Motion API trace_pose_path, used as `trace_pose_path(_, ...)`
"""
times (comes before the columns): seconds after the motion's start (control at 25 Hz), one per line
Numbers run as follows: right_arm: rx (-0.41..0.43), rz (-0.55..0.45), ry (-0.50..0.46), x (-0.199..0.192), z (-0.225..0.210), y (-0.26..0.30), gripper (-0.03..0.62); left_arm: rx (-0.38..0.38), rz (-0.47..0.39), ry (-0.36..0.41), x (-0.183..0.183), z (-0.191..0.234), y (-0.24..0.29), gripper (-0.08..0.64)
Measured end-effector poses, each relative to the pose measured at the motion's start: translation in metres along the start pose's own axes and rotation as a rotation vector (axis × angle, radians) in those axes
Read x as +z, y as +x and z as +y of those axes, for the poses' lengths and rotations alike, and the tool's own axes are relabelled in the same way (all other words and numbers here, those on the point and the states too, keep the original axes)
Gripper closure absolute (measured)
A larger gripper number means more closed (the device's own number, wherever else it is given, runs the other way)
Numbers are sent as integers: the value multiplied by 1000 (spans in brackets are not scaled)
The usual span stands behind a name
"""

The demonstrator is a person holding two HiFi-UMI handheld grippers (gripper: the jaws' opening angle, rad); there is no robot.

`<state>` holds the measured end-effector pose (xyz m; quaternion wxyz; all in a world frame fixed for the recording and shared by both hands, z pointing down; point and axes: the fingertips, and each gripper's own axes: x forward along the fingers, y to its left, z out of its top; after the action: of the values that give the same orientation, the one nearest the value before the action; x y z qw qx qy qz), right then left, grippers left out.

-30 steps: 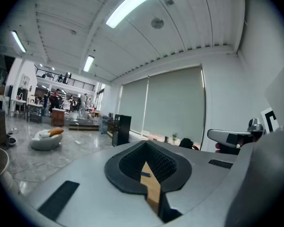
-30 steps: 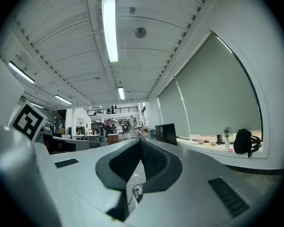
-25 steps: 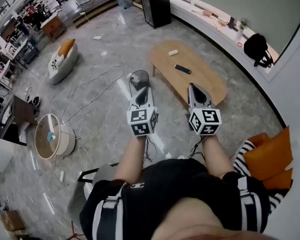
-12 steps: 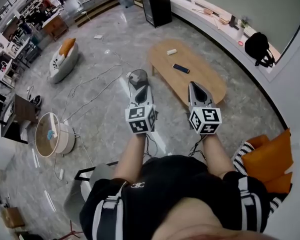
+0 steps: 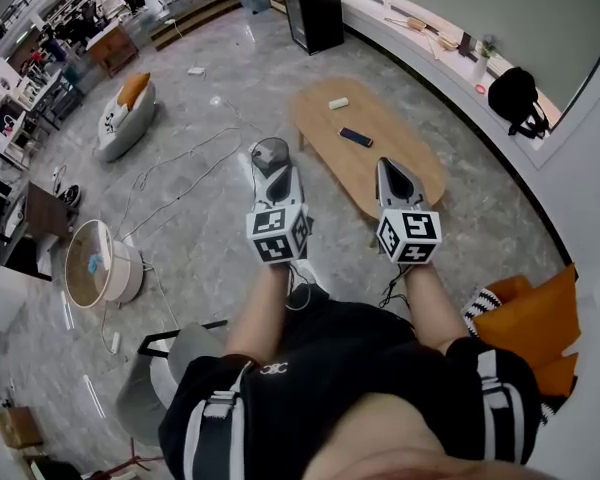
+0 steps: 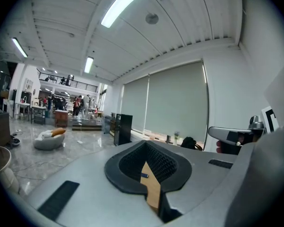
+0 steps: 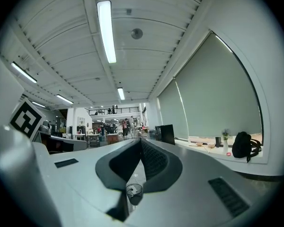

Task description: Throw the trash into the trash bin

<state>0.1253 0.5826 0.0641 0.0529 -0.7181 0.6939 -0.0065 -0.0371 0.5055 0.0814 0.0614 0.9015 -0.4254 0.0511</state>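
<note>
Head view, left to right: a round white side table (image 5: 85, 243) sits at nine o'clock. The black mesh trash bin (image 5: 270, 149) stands on the floor at twelve o'clock of the left gripper (image 5: 279, 176), just off its tip. That gripper's jaws are pressed together, empty. The right gripper (image 5: 389, 171), likewise closed on nothing, overlaps the oval wooden coffee table (image 5: 390, 130). The table bears a small white item (image 5: 338, 103) at eleven o'clock.
</note>
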Motion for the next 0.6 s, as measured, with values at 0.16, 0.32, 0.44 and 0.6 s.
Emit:
trace_pose_path(0.16,4,-18,-20,6,-5,5,581,-2,10,-15,-3,-2,10,548)
trace_pose_path(0.32,4,-19,-69,4,-4,12,581,0,0,-15,-2,1,17,546)
trace_pose_path(0.44,8,-14,-68,0,-4,26,581,5,-1,-8,-1,9,27,548)
trace_pose_path(0.6,12,-14,-32,0,-9,47,581,4,-2,-2,1,19,45,548)
